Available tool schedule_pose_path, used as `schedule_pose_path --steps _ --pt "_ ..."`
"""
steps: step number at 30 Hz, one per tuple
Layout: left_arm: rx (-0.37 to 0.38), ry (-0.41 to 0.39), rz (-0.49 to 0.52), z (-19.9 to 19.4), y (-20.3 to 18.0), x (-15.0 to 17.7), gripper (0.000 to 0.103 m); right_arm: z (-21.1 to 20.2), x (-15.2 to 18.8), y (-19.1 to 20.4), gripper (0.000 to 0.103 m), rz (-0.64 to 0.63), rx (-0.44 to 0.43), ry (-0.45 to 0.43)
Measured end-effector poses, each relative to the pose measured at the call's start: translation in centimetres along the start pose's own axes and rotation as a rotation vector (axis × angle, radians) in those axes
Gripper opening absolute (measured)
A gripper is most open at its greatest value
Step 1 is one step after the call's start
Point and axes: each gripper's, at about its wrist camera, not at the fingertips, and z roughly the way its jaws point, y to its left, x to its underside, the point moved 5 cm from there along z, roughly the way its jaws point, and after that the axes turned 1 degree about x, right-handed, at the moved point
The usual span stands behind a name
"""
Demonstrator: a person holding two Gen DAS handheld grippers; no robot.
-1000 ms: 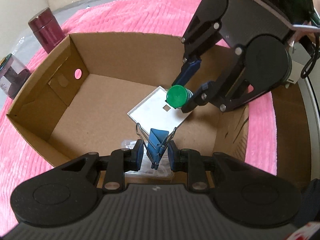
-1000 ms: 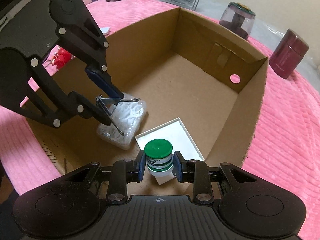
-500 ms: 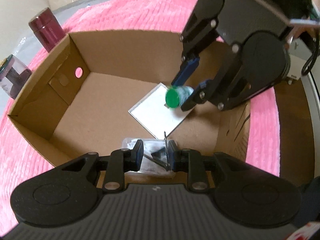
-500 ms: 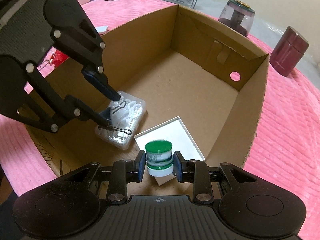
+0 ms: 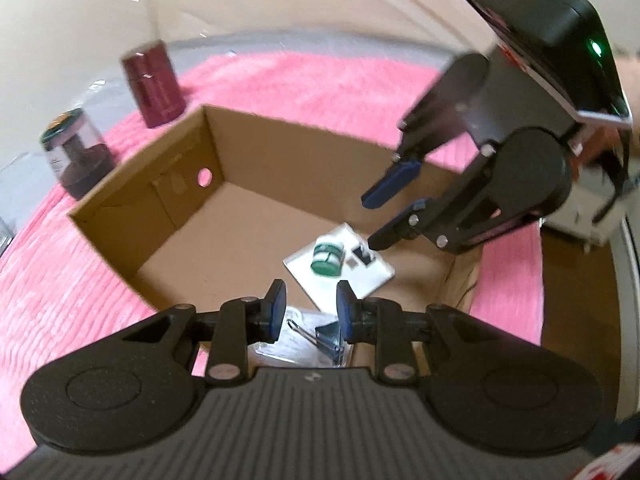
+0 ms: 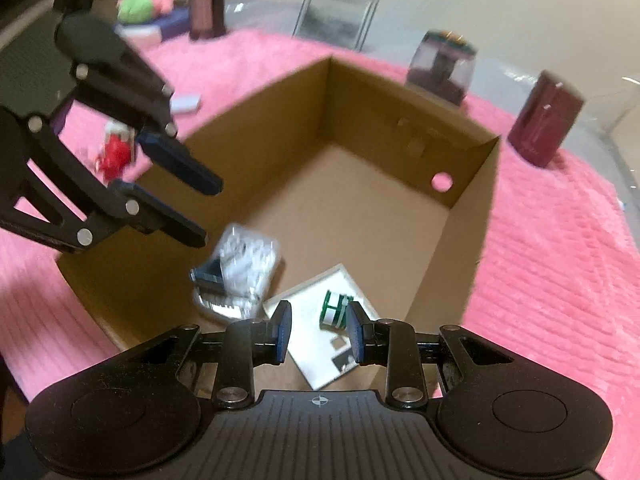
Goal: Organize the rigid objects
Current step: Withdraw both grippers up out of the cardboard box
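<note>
Both grippers hang empty over the box [image 6: 472, 216], jaws apart: the right gripper [image 6: 318, 334] sits just above the green jar [image 6: 334, 309] lying on its side on the white tray [image 6: 316, 364] at the near corner, while the left gripper [image 5: 308, 312] is over the blue clip [image 5: 326, 334].

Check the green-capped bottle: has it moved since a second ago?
Yes. The green-capped bottle has dropped from the right gripper and now lies on its side on the white tray in the cardboard box.
</note>
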Motion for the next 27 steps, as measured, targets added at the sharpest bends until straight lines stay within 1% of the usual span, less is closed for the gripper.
schedule_pose_path --steps 4,10,17,20,22,25,27 --pt "-0.027 -0.088 -0.093 -2.9 0.4 0.2 0.022 -2.9 -0.8 0.5 0.026 0.063 0.024 -0.097" --pt "-0.077 -0.199 -0.220 -7.9 0.4 1.4 0.022 -7.4 -1.6 2.8 0.026 0.154 0.034 -0.244" --pt "-0.182 -0.307 -0.344 -14.0 0.1 4.4 0.022 -11.9 -2.1 6.3 0.026 0.280 0.026 -0.412" --pt "-0.229 -0.332 -0.395 -16.1 0.0 6.3 0.022 -13.0 -2.1 8.2 0.026 0.329 0.025 -0.468" --pt "-0.261 -0.332 -0.424 -17.3 -0.1 7.7 0.022 -13.5 -2.0 9.5 0.026 0.354 0.024 -0.497" --pt "-0.313 -0.340 -0.460 -19.3 -0.2 10.3 0.022 -13.4 -1.5 11.7 0.026 0.391 0.025 -0.521" --pt "-0.341 -0.349 -0.498 -20.5 0.0 12.1 0.024 -12.9 -1.0 13.1 0.026 0.414 0.015 -0.520"
